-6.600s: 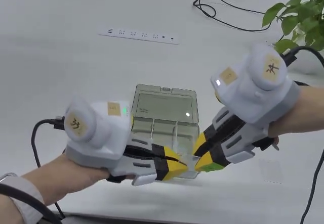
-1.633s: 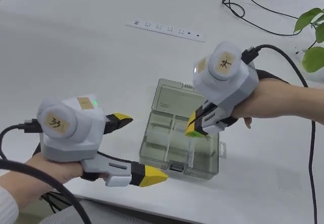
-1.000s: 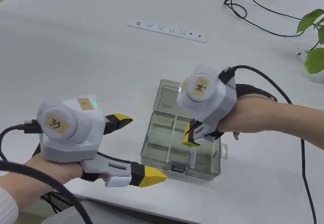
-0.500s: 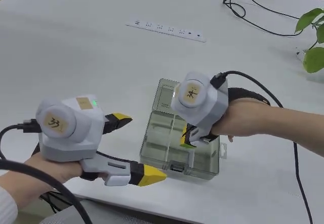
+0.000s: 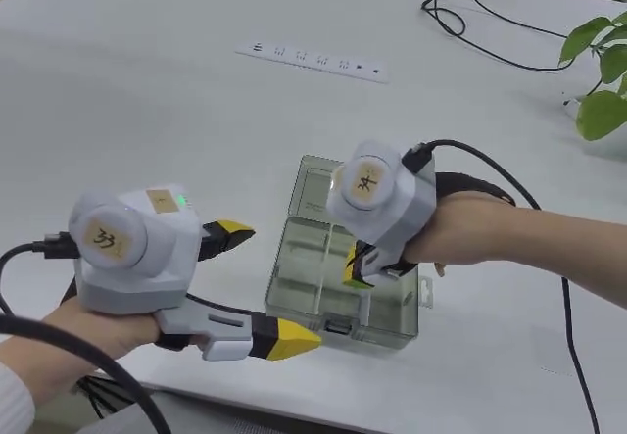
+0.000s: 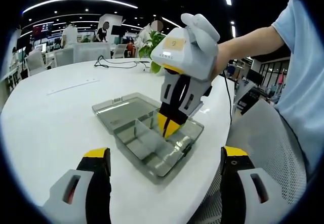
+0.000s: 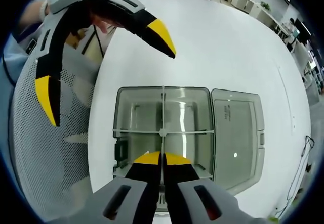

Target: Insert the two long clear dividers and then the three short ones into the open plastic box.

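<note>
box (image 5: 284,307) open on table (image 5: 147,111) nr front edge, lid (image 5: 318,189) flat behind | R grip (image 5: 358,275) tips down in box mid, jaws pinched on upright clear divider (image 7: 162,107), which meets cross divider (image 7: 136,131) | L grip (image 5: 263,282) jaws wide apart, just left of box, not touching

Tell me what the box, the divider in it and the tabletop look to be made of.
The box: smoky translucent hard plastic, glossy; the surface beneath shows through its walls. The divider: thin clear plastic, probably rigid; only its bright edges read, with the box floor visible through it. The tabletop: white, matte, perhaps laminate; soft even sheen, no grain.
</note>
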Action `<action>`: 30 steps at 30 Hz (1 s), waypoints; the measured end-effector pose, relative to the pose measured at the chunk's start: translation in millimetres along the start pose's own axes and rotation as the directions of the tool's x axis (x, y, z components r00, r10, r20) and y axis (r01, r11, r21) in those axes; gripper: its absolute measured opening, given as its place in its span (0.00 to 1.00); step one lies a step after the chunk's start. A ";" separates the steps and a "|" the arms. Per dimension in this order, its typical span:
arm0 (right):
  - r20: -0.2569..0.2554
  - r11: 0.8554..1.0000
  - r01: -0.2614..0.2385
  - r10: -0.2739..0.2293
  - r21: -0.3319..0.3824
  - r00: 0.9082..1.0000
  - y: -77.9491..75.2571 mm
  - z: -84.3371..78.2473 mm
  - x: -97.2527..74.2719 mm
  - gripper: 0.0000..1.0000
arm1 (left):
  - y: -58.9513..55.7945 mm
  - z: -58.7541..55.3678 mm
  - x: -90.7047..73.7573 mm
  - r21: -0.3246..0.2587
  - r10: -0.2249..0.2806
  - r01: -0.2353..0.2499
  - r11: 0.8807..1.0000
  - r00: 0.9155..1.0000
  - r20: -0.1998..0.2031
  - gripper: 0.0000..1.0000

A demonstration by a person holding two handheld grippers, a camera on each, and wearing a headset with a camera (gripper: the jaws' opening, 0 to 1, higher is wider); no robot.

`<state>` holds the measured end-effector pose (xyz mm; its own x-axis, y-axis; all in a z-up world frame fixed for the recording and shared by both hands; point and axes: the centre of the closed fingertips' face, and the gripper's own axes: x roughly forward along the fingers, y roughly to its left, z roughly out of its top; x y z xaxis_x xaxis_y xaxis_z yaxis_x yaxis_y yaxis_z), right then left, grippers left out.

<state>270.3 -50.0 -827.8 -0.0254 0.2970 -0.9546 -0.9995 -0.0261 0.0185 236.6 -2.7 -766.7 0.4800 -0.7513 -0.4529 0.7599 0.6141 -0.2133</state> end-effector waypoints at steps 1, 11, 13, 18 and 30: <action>0.003 1.000 -0.001 0.001 -0.002 1.000 0.1 0.0 0.0 0.02 | 0.1 0.5 -0.2 0.001 0.000 0.000 1.000 1.000 0.000 0.91; 0.122 0.999 -0.026 0.023 0.024 0.992 3.5 9.7 -6.6 0.24 | 0.3 -0.1 -2.2 0.001 0.005 -0.005 1.000 1.000 -0.004 0.91; 0.142 1.000 -0.016 0.012 0.026 0.990 2.7 11.1 -8.8 0.31 | 0.8 -0.9 -2.3 0.001 0.005 -0.005 1.000 1.000 -0.006 0.91; 0.174 0.999 -0.014 0.005 0.051 0.985 1.3 9.8 -13.6 0.41 | 1.2 -1.0 -3.0 -0.002 0.006 -0.006 1.000 1.000 -0.005 0.91; 0.340 0.988 -0.081 0.032 0.130 0.940 14.1 14.7 -31.2 0.76 | 6.1 -0.6 -6.0 -0.014 0.024 -0.024 1.000 1.000 0.002 0.92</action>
<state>256.7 -45.6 -793.4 -0.0625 0.6032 -0.7952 -0.9882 0.0744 0.1340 238.1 5.7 -765.8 0.4992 -0.7365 -0.4566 0.7419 0.6355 -0.2140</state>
